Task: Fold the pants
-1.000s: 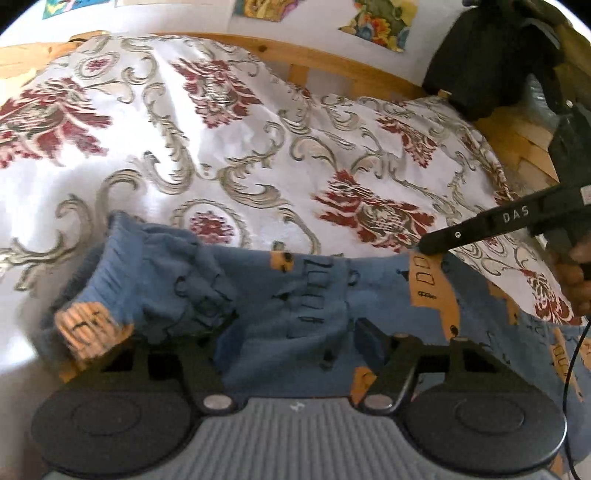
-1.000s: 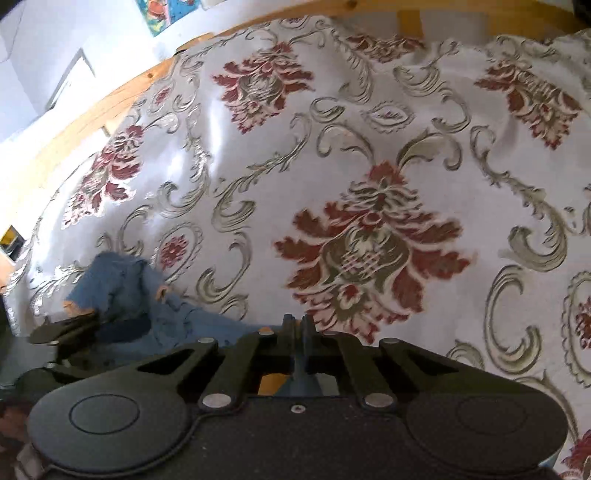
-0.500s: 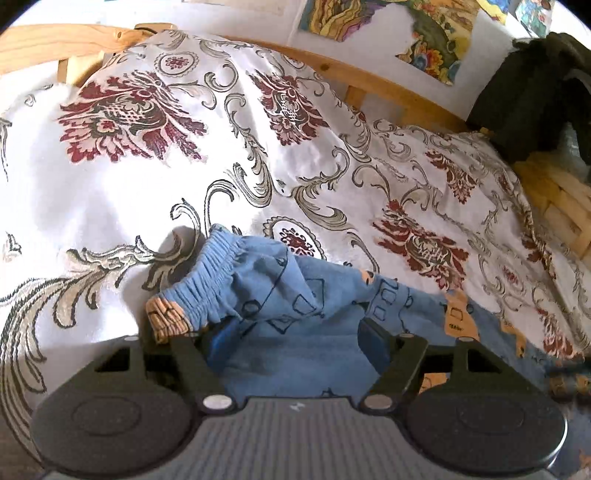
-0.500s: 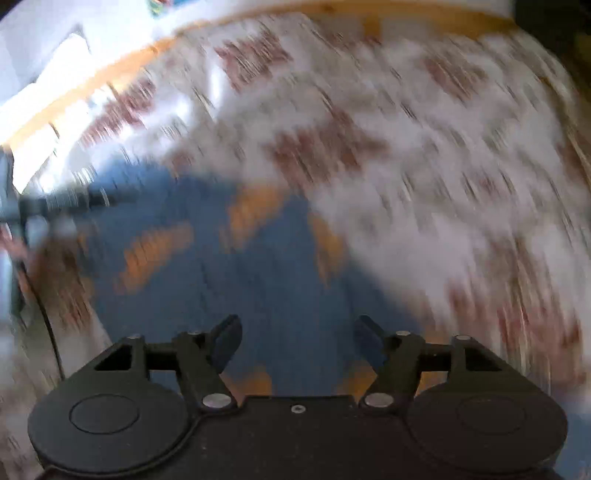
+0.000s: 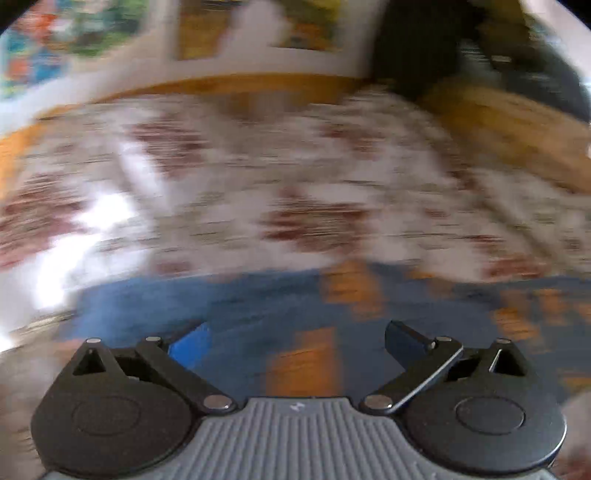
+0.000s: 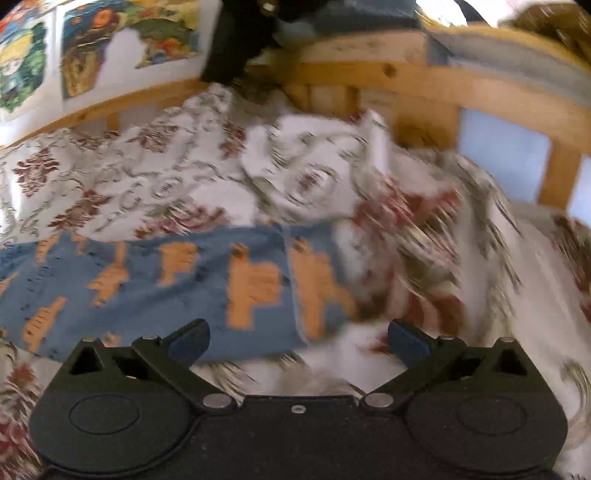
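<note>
Blue pants with orange blocky prints (image 6: 155, 280) lie flat across the patterned bedspread, their leg ends toward the right of the right wrist view. In the blurred left wrist view the same pants (image 5: 280, 317) stretch across the bottom half. My left gripper (image 5: 295, 343) stands open just above the blue cloth, nothing between its fingers. My right gripper (image 6: 297, 341) is open too, its left finger over the pants' near edge and its right finger over the bedspread.
The white bedspread with red and gold ornaments (image 6: 369, 184) is bunched up at the back right. A wooden bed frame (image 6: 388, 81) runs behind it. Posters (image 6: 122, 40) hang on the wall, and dark clothing (image 6: 240, 33) hangs over the frame.
Both grippers have let go of the pants and opened wide. The pants now lie spread flat rather than bunched. Both cameras have swung sideways, leaving heavy blur.
</note>
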Demonstrator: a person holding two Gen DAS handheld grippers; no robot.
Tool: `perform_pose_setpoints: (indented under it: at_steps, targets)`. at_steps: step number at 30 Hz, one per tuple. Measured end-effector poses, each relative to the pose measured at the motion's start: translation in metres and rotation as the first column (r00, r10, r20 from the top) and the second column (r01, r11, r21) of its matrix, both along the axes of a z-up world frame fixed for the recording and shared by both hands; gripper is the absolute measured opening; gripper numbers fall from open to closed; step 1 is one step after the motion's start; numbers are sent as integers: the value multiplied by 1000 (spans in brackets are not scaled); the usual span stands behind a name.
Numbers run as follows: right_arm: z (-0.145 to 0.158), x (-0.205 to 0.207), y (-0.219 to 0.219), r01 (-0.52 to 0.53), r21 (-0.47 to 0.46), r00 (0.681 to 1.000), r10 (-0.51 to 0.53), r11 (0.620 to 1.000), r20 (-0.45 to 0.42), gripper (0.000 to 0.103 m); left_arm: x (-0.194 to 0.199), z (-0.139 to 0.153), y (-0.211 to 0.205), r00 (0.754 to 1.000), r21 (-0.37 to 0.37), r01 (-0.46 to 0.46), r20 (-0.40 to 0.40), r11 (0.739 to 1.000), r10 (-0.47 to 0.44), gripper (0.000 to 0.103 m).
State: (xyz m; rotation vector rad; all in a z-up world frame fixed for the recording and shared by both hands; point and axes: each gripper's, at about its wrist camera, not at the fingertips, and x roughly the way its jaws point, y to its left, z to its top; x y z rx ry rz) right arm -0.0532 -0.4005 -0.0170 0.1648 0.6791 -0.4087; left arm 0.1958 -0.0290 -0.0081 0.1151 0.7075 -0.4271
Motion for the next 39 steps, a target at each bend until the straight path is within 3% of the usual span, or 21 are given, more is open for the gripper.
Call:
perform_pose_setpoints:
  at_steps: [2, 4, 6, 9, 11, 14, 17, 21, 23, 26, 29, 33, 35, 39]
  targets:
    - [-4, -4, -7, -4, 44, 1000, 3, 999, 21, 102, 7, 6, -48, 990, -46, 141, -11, 989, -142, 102]
    - [-5, -4, -12, -13, 86, 998, 9, 996, 55, 102, 10, 12, -96, 955, -87, 296, 14, 951, -296, 102]
    - [-6, 0, -18, -20, 127, 998, 11, 992, 63, 103, 14, 15, -151, 877, -126, 478, 18, 869, -480, 103]
    - [-8, 2, -21, -63, 146, 996, 54, 987, 65, 103, 18, 13, -227, 716, -150, 688, -25, 710, -698, 103]
    - [-9, 2, -15, -114, 102, 993, 110, 988, 46, 102, 20, 7, -271, 600, -122, 789, -58, 603, -798, 103]
    - [-9, 2, -11, -179, 13, 984, 179, 984, 9, 102, 18, -6, -324, 471, -53, 876, -112, 479, -875, 103]
    - [-7, 5, -15, -210, -39, 978, 210, 977, -9, 95, 14, -21, -357, 375, -47, 920, -181, 388, -909, 103]
    - [-4, 10, -30, -218, 2, 976, 218, 976, 6, 85, 16, -43, -381, 273, -67, 951, -281, 303, -920, 101]
    - [-1, 12, -40, -199, 35, 980, 199, 979, 19, 68, 19, -48, -391, 246, -81, 956, -303, 282, -921, 94]
    - [-1, 16, -52, -155, 98, 988, 154, 983, 13, 47, 28, -50, -399, 250, -131, 942, -332, 307, -909, 86]
    - [-4, 15, -58, -130, 178, 991, 132, 975, 5, 44, 33, -51, -404, 274, -147, 926, -369, 347, -888, 72]
    - [-9, 17, -62, -110, 225, 994, 112, 968, 4, 39, 29, -52, -408, 306, -122, 921, -365, 371, -879, 50]
    - [-11, 17, -68, -98, 262, 995, 94, 960, 28, 28, 22, -50, -410, 313, -112, 922, -351, 372, -882, 33]
    - [-12, 11, -70, -74, 280, 996, 55, 957, 74, 16, 7, -43, -407, 347, -59, 923, -301, 380, -888, 22]
